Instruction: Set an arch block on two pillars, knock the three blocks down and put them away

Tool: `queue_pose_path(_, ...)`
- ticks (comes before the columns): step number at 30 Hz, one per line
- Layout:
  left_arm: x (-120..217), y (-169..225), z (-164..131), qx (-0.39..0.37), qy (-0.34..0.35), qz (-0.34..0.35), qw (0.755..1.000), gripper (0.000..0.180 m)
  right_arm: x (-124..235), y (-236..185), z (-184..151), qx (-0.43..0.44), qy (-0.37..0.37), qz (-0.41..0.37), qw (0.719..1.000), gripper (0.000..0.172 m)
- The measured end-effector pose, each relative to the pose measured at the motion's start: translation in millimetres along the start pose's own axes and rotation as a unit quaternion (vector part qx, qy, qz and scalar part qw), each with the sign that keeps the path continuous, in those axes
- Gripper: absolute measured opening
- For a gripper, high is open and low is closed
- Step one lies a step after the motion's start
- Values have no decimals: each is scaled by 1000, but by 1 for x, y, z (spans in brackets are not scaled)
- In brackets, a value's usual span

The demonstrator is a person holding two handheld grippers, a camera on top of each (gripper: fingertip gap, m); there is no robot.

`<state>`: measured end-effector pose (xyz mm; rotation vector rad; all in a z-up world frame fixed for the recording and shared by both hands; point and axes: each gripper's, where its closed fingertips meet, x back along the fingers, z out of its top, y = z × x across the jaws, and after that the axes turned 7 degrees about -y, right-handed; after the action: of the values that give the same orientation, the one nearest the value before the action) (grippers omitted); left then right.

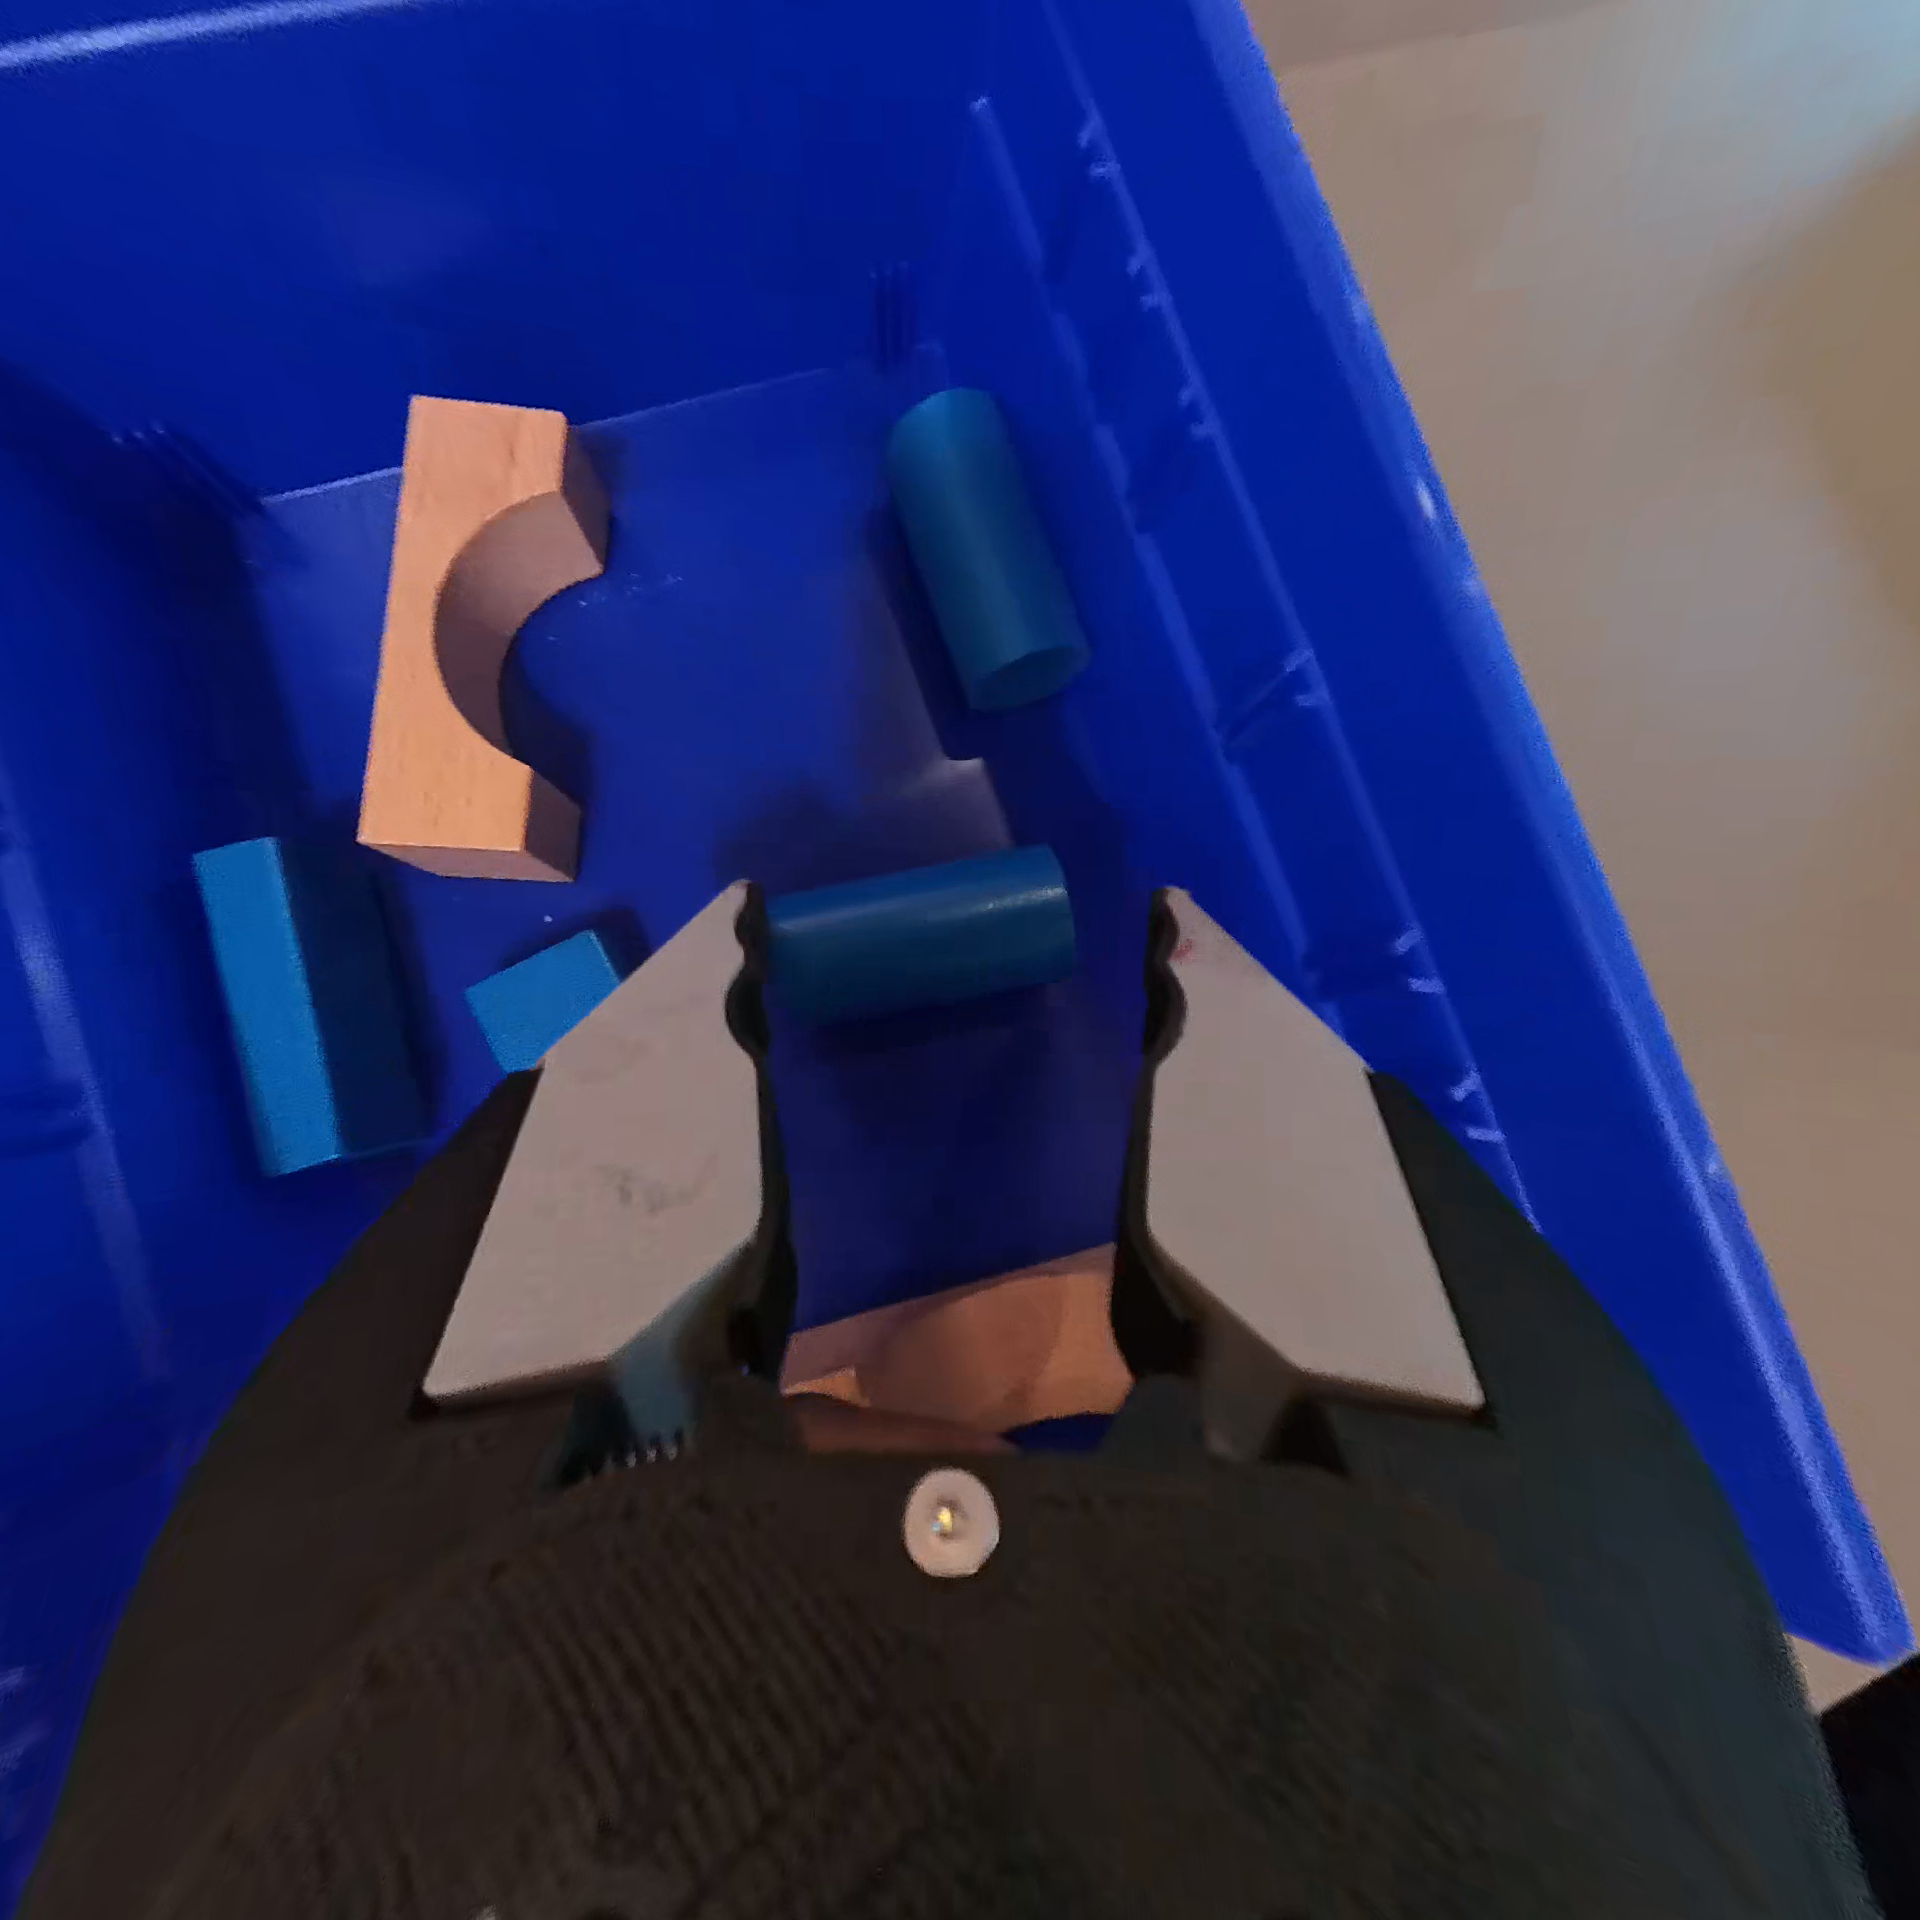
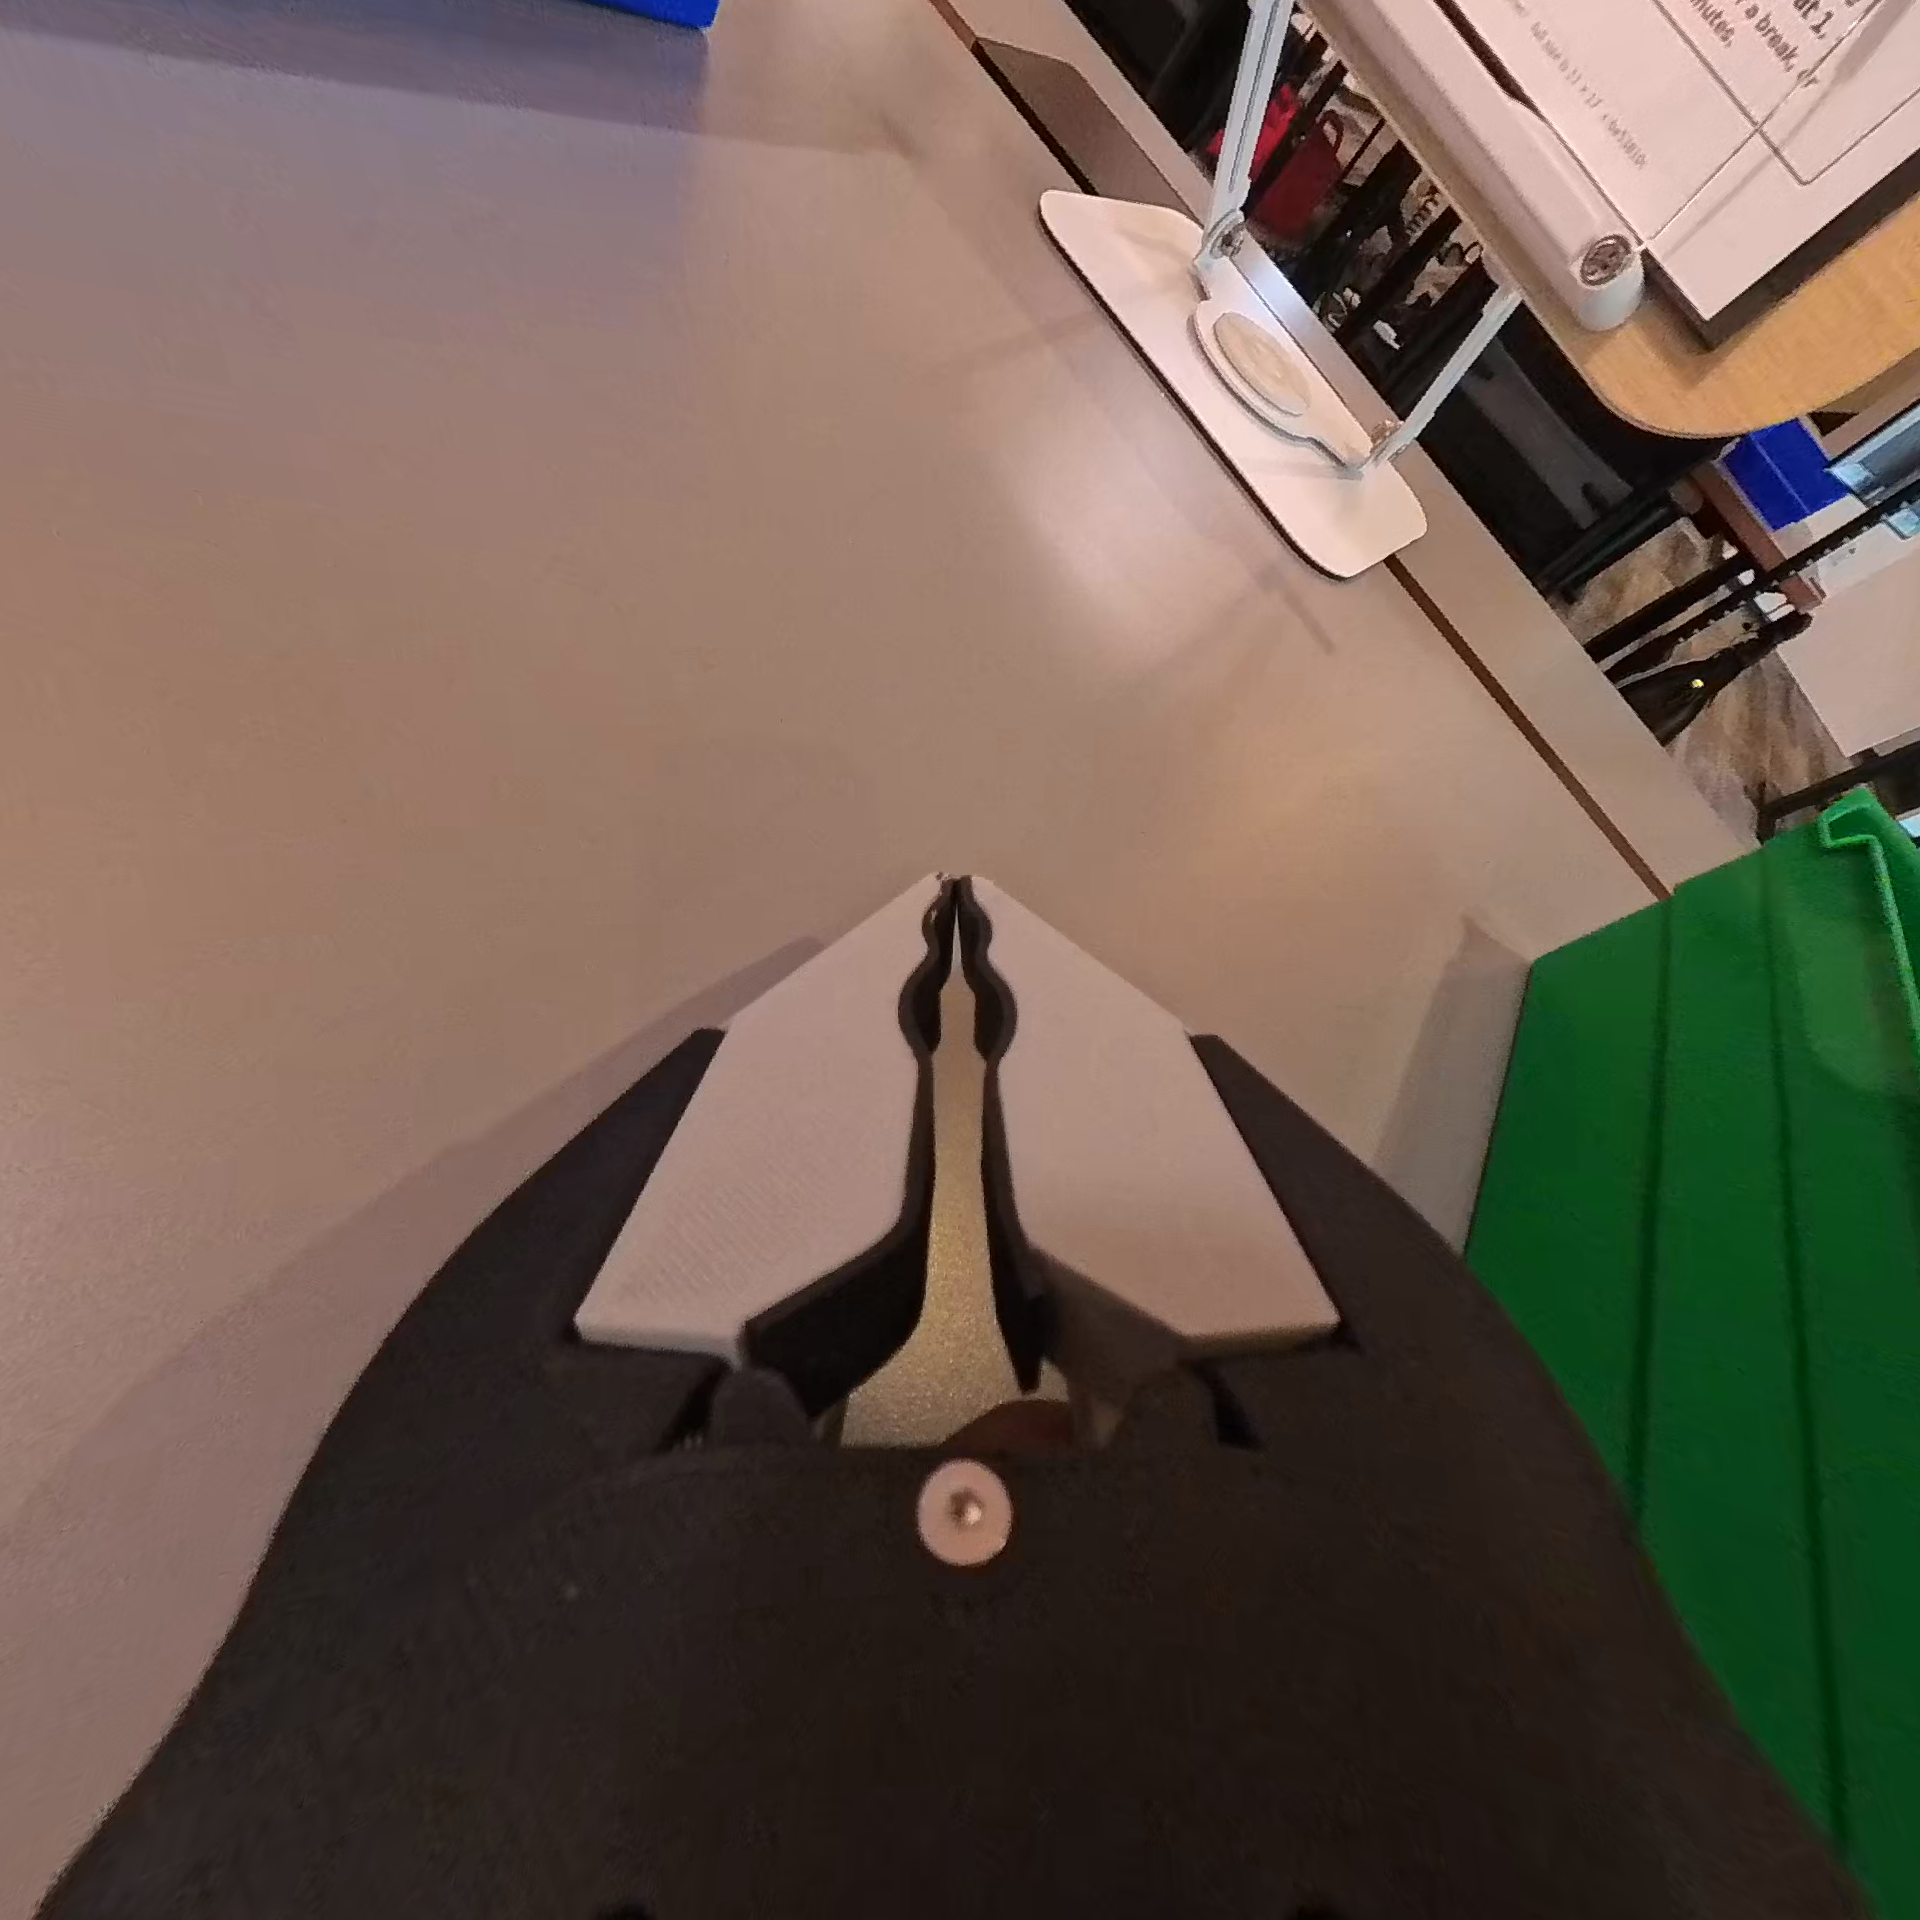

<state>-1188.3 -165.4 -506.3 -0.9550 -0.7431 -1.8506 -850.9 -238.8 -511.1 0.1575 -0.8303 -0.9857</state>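
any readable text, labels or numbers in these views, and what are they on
Blue bin, wooden arch block and blue blocks: no writing shows.
White printed sheet, top right of the right wrist view: it bears printed lines, cut off at the edge and not copied here.
Green bin: none.

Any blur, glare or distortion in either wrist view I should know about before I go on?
Left wrist view: blue bin walls smeared by motion blur, blocks soft but readable, the arch block casts a dark shadow. Right wrist view: sharper, soft glare on the table, wide-angle bending at the edges, green bin slightly blurred.
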Motion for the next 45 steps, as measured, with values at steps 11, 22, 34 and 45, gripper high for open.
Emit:
queue_pose_path(11, -6, -2, -41, -136, -130, 56, 981, 53, -1, 0, -1, 0, -2, 2, 1000, 0)
queue_pose_path(22, -20, 11, -29, -211, -100, 28, 972, 30, -1, -1, -1, 5, -4, 0, 1000, 0)
queue_pose_path(34, 93, -30, 39, -220, 269, 325, 880, 29, -1, -1, 0, 7, -2, -1, 1000, 0)
queue_pose_path(45, 150, 134, 17, -317, 474, -46, 820, 30, 9, -12, 23, -56, 61, 82, 993, 1)
